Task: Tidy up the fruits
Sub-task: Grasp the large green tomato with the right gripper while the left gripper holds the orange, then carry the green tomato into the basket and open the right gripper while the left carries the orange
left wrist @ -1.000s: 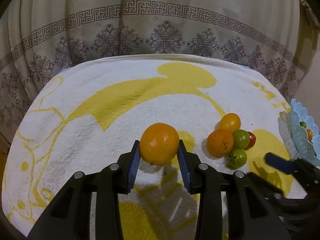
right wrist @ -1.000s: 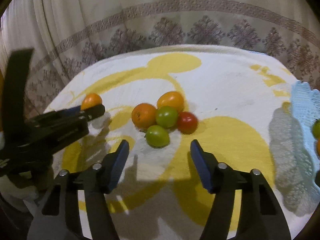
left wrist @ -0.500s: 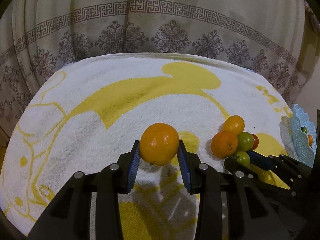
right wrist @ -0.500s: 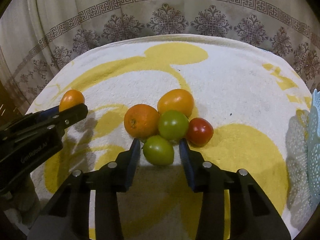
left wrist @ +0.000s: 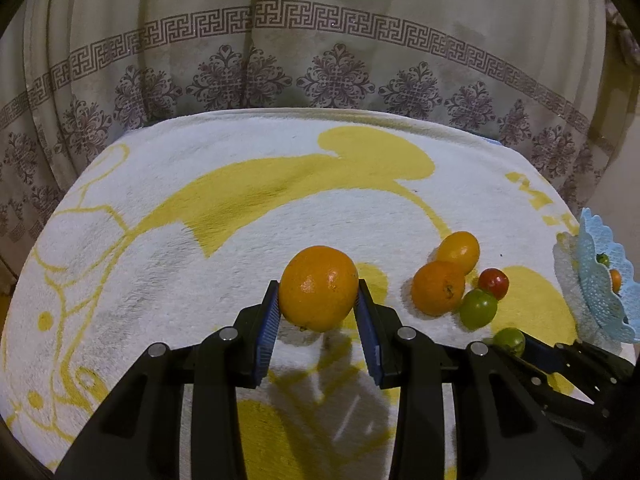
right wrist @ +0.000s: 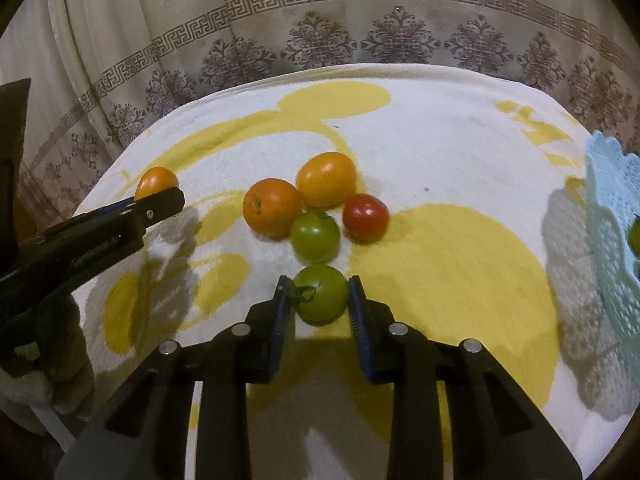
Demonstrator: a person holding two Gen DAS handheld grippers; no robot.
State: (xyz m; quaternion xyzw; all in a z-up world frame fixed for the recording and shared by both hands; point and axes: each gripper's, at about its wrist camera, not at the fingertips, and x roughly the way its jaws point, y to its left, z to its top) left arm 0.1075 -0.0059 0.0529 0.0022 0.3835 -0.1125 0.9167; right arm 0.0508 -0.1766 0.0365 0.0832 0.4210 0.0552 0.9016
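My left gripper (left wrist: 318,312) is shut on a large orange (left wrist: 319,288) and holds it just above the towel. My right gripper (right wrist: 320,304) is shut on a green tomato (right wrist: 322,294), pulled a little back from the pile. The pile holds an orange (right wrist: 272,208), a yellow-orange tomato (right wrist: 326,179), a second green tomato (right wrist: 315,237) and a red tomato (right wrist: 366,217). A light blue lattice basket (right wrist: 612,216) stands at the right edge with some fruit inside. The left gripper with its orange (right wrist: 156,182) shows at the left of the right wrist view.
A white and yellow towel (left wrist: 240,208) covers the table. A patterned curtain (left wrist: 320,60) hangs close behind the far edge. In the left wrist view the basket (left wrist: 600,280) is far right and the right gripper (left wrist: 516,344) reaches in from the lower right.
My right gripper closed in on the pile, shut on the near green tomato and drew it back from the other fruit. My left gripper kept holding the orange, nearly still.
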